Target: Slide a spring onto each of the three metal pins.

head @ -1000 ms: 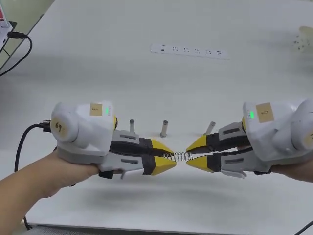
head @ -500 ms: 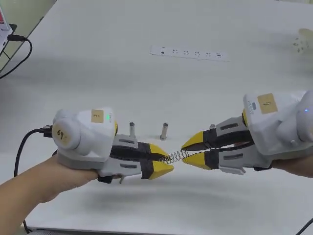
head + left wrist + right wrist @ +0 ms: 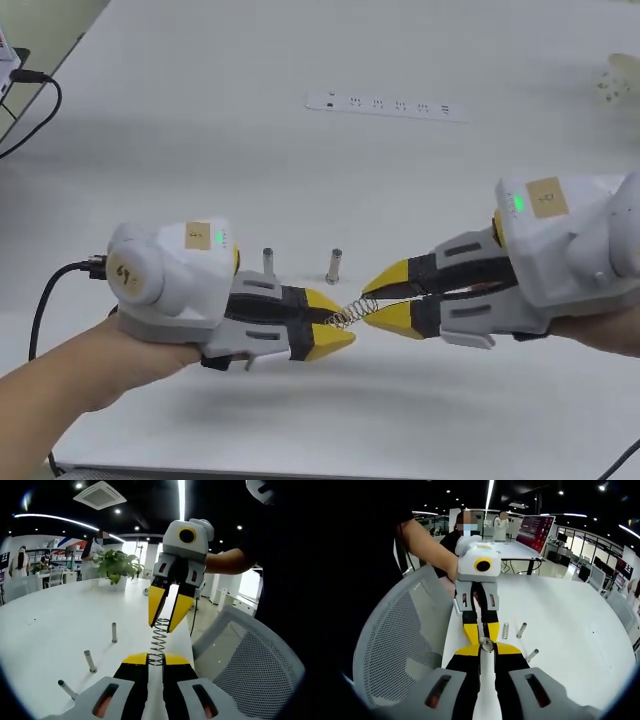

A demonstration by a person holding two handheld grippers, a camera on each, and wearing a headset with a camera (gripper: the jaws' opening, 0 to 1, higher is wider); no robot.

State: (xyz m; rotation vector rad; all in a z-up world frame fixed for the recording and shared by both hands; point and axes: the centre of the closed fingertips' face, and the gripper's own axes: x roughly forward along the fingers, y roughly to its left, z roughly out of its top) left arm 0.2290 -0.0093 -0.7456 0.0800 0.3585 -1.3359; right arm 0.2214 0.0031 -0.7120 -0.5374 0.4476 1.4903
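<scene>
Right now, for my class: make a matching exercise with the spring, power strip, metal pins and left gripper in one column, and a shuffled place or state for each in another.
Column one
1 spring
2 power strip
3 metal pins
4 left gripper

Column two
A lying flat far across the table
B shut on one end of the spring
C standing upright on the table behind the spring
D reaching across to the right gripper

Pairs: 1-D, 2-A, 3-C, 4-B

The left gripper and right gripper both have white and grey bodies, black jaws with yellow tips, a tan sticker and a green light. The spring is silvery and the pins are dull grey. The tabletop and the far power strip are white. The cable on the left is black.
</scene>
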